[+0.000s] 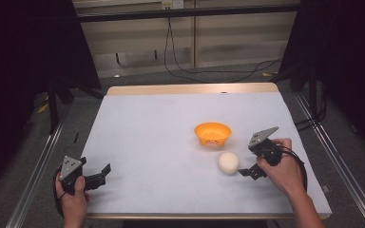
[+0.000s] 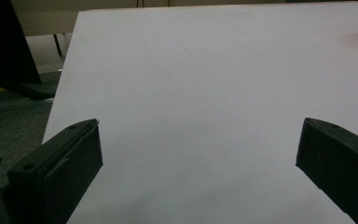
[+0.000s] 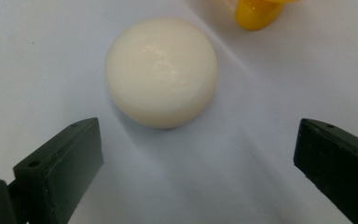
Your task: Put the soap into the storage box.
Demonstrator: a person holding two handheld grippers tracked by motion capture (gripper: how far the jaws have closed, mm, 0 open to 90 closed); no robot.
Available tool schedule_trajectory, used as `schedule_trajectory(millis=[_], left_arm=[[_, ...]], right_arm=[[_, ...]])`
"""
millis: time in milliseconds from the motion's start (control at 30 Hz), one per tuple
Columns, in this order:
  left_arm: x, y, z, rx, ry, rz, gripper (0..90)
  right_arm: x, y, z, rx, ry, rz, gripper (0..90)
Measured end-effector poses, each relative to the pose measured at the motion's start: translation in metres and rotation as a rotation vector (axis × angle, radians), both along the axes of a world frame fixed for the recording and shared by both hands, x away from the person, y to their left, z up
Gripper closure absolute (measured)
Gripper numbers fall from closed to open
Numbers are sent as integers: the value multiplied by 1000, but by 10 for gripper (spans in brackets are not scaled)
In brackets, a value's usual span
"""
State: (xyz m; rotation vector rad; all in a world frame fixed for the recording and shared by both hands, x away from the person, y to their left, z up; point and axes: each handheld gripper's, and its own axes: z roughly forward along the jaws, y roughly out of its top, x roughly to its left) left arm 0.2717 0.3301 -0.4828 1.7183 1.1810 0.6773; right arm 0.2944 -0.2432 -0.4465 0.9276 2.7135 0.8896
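A white, glossy round object (image 1: 228,163) lies on the white table sheet (image 1: 157,128), just in front of an orange bowl (image 1: 212,133) that stands upright. My right gripper (image 1: 245,165) is right beside the round object, on its right, jaws open and pointing at it. In the right gripper view the round object (image 3: 162,72) sits just beyond my open right gripper (image 3: 198,140), not between the jaws, with a foot of the orange bowl (image 3: 256,11) at the top edge. My left gripper (image 1: 102,175) rests open at the table's near left corner, and the left gripper (image 2: 200,140) holds nothing.
The table's wooden far edge (image 1: 190,89) borders a floor with trailing black cables (image 1: 209,71). Metal rails (image 1: 38,166) run along both sides of the table. Dark stands and curtains flank the scene. Bare white sheet (image 2: 214,70) stretches ahead of the left gripper.
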Motion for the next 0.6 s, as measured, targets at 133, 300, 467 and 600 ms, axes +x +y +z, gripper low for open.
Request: schedule_trajectory(millis=[133, 300, 467, 600], left_arm=[[0, 0, 0, 1, -1, -1, 0], [0, 0, 0, 0, -1, -6, 0], [0, 0, 0, 5, 0, -8, 0], [0, 0, 0, 6, 0, -8, 0]], right_arm=[[4, 10, 0, 3, 5, 25, 11], [7, 20, -2, -6, 24, 43, 22], [9, 27, -5, -12, 25, 58, 41], [11, 31, -6, -17, 29, 62, 49]])
